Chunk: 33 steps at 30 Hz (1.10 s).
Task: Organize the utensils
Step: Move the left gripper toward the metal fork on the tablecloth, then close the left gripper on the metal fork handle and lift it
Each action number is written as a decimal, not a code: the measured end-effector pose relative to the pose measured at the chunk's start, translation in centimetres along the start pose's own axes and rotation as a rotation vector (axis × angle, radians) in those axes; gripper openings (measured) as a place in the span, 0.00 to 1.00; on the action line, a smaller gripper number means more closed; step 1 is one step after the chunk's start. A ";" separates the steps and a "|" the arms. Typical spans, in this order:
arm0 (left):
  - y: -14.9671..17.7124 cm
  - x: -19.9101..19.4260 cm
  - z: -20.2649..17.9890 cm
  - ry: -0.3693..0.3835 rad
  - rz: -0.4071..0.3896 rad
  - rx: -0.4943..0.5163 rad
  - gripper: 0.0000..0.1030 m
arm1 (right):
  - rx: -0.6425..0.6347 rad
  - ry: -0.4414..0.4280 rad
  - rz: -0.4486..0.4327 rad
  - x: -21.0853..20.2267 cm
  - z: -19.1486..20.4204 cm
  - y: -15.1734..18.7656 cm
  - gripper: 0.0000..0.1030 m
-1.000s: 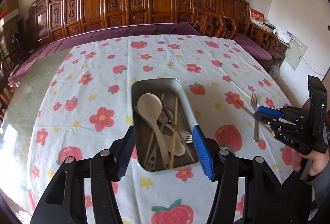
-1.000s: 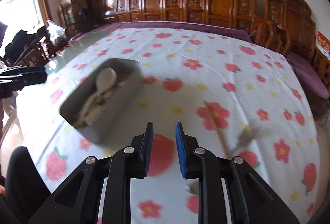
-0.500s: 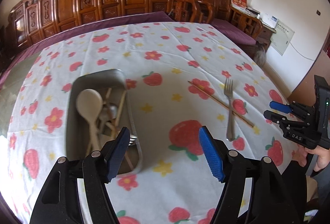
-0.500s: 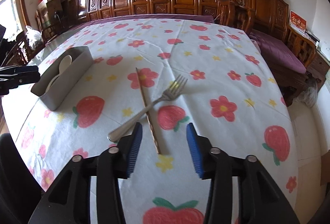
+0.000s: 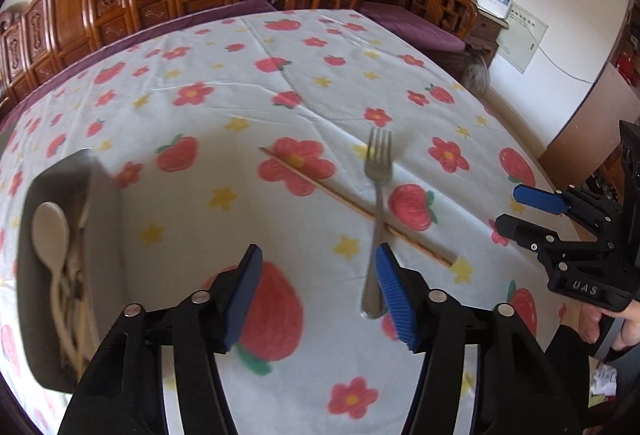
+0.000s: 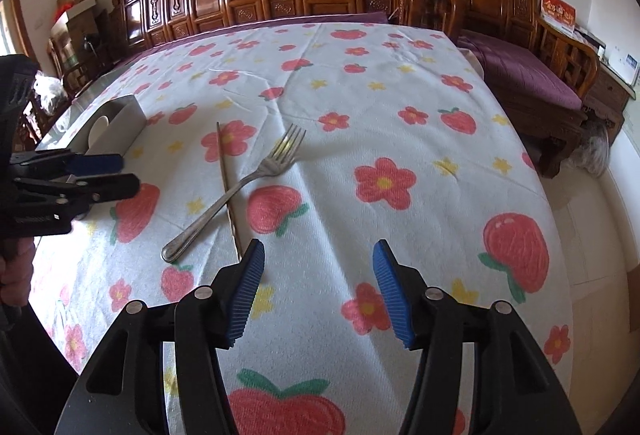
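Lying on the flowered tablecloth (image 6: 400, 107) of the desk, a metal fork (image 6: 236, 191) and a single wooden chopstick (image 6: 226, 179) are seen crossed, the fork's handle resting over the chopstick just left of centre in the right wrist view. In the left wrist view the same fork (image 5: 378, 211) stands near the centre, its handle end partly hidden behind the right-hand blue pad, and the chopstick (image 5: 352, 205) runs diagonally beneath it. A grey utensil tray (image 5: 100, 235) is placed at the left edge of that frame; a pale spoon (image 5: 50, 231) and other blurred utensils are held in it. The tray (image 6: 128, 119) is also visible at the middle left of the right wrist view.

The left gripper (image 5: 318, 295) is shown with its fingers about half apart, having just been closing; nothing is gripped between them. The right gripper (image 6: 318, 293) is likewise about half apart, its fingers having just been opening, with only cloth seen between them. Each gripper is carried by a hand (image 6: 16, 267) at the frame edge.
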<state>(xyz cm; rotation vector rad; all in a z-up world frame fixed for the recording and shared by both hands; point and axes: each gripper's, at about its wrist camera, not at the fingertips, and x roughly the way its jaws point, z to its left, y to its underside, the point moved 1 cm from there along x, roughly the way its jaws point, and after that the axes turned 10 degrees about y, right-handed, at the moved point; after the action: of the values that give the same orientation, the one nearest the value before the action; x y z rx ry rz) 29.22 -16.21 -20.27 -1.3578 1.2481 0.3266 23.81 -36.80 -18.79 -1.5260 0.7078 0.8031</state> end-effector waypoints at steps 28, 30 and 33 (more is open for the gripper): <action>-2.0 8.3 -3.6 -0.034 0.134 0.081 0.07 | 0.022 -0.012 0.006 0.4 -0.7 0.0 0.57; -1.8 8.1 -3.5 -0.040 0.125 0.076 0.07 | 0.020 -0.012 0.005 0.4 -0.7 0.0 0.57; -1.6 7.1 -3.4 -0.054 0.100 0.082 0.07 | 0.019 -0.013 0.004 0.4 -0.6 0.0 0.57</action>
<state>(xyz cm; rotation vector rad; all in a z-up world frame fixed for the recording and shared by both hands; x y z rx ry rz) 31.59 -22.82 -24.18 -1.2122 1.2735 0.3758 24.08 -37.43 -19.11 -1.5008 0.7075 0.8070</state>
